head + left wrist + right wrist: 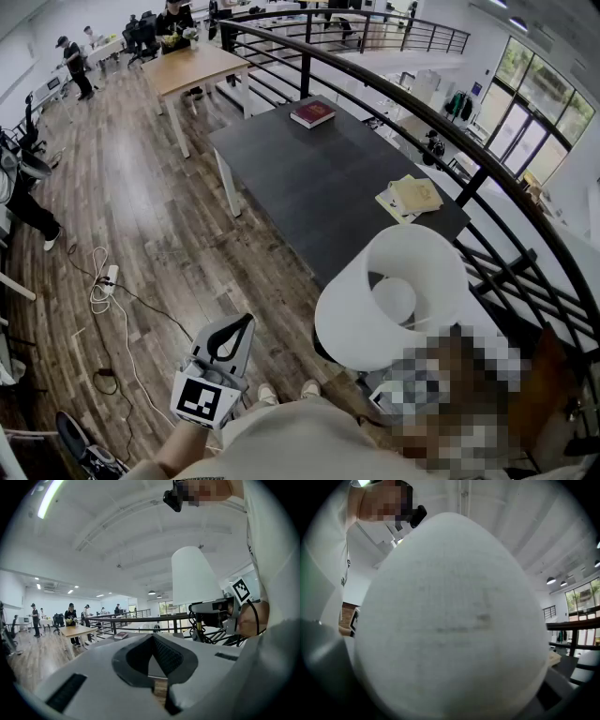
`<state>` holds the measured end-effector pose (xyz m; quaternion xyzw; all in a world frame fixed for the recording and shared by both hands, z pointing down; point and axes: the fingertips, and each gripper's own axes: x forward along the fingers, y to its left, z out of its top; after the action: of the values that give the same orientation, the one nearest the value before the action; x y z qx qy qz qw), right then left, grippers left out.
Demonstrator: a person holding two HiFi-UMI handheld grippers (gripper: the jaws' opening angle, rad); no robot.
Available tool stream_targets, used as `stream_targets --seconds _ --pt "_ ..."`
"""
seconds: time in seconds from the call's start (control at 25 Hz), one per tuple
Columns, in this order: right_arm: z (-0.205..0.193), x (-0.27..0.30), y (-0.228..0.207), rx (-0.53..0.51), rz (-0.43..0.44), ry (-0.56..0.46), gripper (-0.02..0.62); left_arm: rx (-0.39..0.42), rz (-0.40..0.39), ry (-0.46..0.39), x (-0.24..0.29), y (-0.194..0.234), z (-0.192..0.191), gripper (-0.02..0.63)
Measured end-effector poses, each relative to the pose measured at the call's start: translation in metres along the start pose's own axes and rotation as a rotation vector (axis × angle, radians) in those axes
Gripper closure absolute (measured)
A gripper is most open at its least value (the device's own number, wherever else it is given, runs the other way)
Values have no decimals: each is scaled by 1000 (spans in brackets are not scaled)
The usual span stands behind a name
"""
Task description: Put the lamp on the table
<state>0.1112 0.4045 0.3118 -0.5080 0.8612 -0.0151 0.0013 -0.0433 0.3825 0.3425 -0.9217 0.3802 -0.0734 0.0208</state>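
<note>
Fingers (172, 656) of L gripper (249, 322) shut, nothing btwn; R gripper (200, 613) clamped on lamp (392, 295) under its shade, nr table (309, 187).

Right gripper view: the lamp's (450, 620) shade (454, 573) fills nearly the whole frame and is blurred. It covers the right tongs' (199, 616) jaws and their hold on the lamp.
Head view: seen from above, the shade hides the stem and base, and the right tongs are mostly under it.
Left gripper view: the right tongs sit just under the shade. The contact point is too small and too cluttered with cables (193, 629) to make out.
Book (313, 114) at the table's (309, 187) far corner: title unreadable.
Yellowish stack (411, 197) at the table's right edge: papers or a book, can't tell.
Dark object (80, 445) on the floor (141, 187): cut off at the bottom-left edge, can't identify.
</note>
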Motion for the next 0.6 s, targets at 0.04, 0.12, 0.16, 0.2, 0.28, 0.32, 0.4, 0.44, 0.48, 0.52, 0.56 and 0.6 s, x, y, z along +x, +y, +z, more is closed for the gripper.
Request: stream_targets --seconds 0.04,0.12,0.16,0.2,0.28,0.32,0.4,0.44,0.48,0.52,0.56,0.6 --pt "-1 -2 0 3 1 2 504 -7 2 6 -1 -2 -2 601" --pt "-3 -5 1 8 2 7 505 -9 7 14 -2 -4 -4 601" --pt "-4 -6 1 8 2 10 503 1 8 15 -3 -5 -3 601" --pt "-5 -6 2 9 2 14 505 16 8 17 -3 -6 -2 601" --pt "-7 -6 2 8 0 19 503 44 7 17 -3 -9 0 601" --pt "-7 -7 2 8 -2 20 504 50 6 15 -3 -10 0 601" --pt "-7 -9 1 13 -4 16 503 44 4 13 -2 -12 1 601" --pt "-7 -11 0 18 -4 13 503 34 4 14 -1 -13 0 601" --pt "-6 -12 -1 24 -3 10 505 21 4 17 -1 -15 -1 601" --pt "-6 -13 -2 30 -2 8 503 10 3 23 0 -16 -3 601" --pt "-7 -15 -2 35 -2 8 503 6 1 27 0 -17 -4 601" --pt "-7 -16 -3 38 -2 9 503 7 -2 29 1 -18 -5 601"
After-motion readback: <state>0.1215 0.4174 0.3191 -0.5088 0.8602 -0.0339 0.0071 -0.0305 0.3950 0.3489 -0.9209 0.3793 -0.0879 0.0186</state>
